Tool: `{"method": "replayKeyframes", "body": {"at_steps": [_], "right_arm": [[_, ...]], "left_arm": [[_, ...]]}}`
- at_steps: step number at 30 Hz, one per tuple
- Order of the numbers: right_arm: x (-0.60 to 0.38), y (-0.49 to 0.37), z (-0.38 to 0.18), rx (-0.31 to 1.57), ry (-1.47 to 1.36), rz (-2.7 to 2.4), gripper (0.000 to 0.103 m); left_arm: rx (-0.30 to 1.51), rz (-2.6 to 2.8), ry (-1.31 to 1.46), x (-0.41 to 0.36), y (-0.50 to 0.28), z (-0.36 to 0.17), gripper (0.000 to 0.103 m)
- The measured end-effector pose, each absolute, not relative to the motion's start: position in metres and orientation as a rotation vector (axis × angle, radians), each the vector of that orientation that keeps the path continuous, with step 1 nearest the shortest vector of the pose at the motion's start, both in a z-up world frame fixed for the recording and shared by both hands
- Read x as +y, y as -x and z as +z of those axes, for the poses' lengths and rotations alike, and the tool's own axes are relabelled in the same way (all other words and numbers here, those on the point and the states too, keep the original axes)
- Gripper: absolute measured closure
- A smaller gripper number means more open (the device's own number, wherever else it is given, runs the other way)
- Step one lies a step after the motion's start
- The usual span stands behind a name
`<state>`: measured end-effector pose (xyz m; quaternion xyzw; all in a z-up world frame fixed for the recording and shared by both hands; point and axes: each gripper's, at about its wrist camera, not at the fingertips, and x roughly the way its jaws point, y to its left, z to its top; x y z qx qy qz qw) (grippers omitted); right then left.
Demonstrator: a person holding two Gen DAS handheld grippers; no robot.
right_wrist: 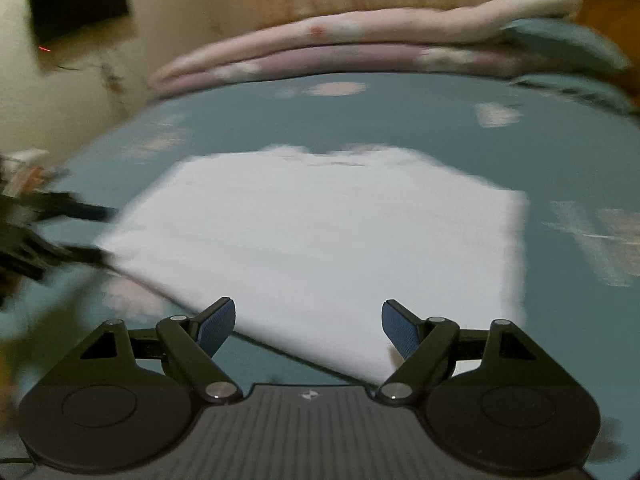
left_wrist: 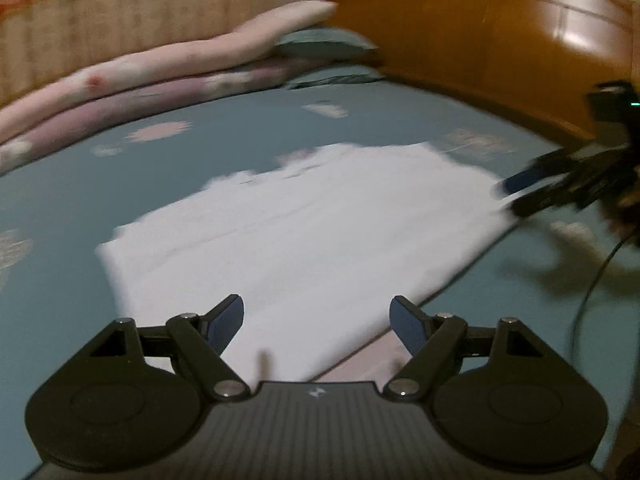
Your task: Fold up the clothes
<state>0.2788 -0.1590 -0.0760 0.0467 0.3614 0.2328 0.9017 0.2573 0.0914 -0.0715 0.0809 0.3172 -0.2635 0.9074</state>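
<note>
A white garment (left_wrist: 304, 220) lies flat on the teal bed sheet (left_wrist: 60, 300), folded into a rough rectangle. The right wrist view shows the same white garment (right_wrist: 320, 240) spread ahead. My left gripper (left_wrist: 316, 320) hovers over its near corner, jaws wide apart, nothing between the blue pads. My right gripper (right_wrist: 308, 324) is open over the garment's near edge, also empty. Across the cloth, the right gripper (left_wrist: 516, 196) shows blurred at the garment's right corner. In the right wrist view the left gripper (right_wrist: 96, 232) shows blurred at the garment's left edge.
A pink rolled quilt (left_wrist: 160, 68) and a teal pillow (left_wrist: 320, 42) lie along the far side of the bed. A wooden headboard (left_wrist: 480, 32) rises at the right. A dark cable (left_wrist: 592, 292) hangs by the right gripper. A dark panel (right_wrist: 80, 2) hangs on the wall.
</note>
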Motion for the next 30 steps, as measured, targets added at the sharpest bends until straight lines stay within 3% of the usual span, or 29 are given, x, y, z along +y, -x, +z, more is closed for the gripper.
{"method": "replayKeyframes", "body": {"at_steps": [5, 16, 21, 30], "right_arm": [[-0.116, -0.299, -0.094, 0.789, -0.153, 0.609, 0.019], [-0.209, -0.267, -0.113, 0.84, -0.269, 0.375, 0.018], [-0.22, -0.248, -0.104, 0.846, -0.236, 0.308, 0.016], [-0.117, -0.25, -0.075, 0.698, 0.435, 0.349, 0.01]], "left_arm": [[0.709, -0.586, -0.149, 0.074, -0.266, -0.091, 0.022], [0.807, -0.363, -0.104, 0.141, -0.246, -0.105, 0.022], [0.766, -0.338, -0.276, 0.115, -0.238, -0.093, 0.022], [0.576, -0.401, -0.919, 0.017, -0.229, -0.101, 0.022]]}}
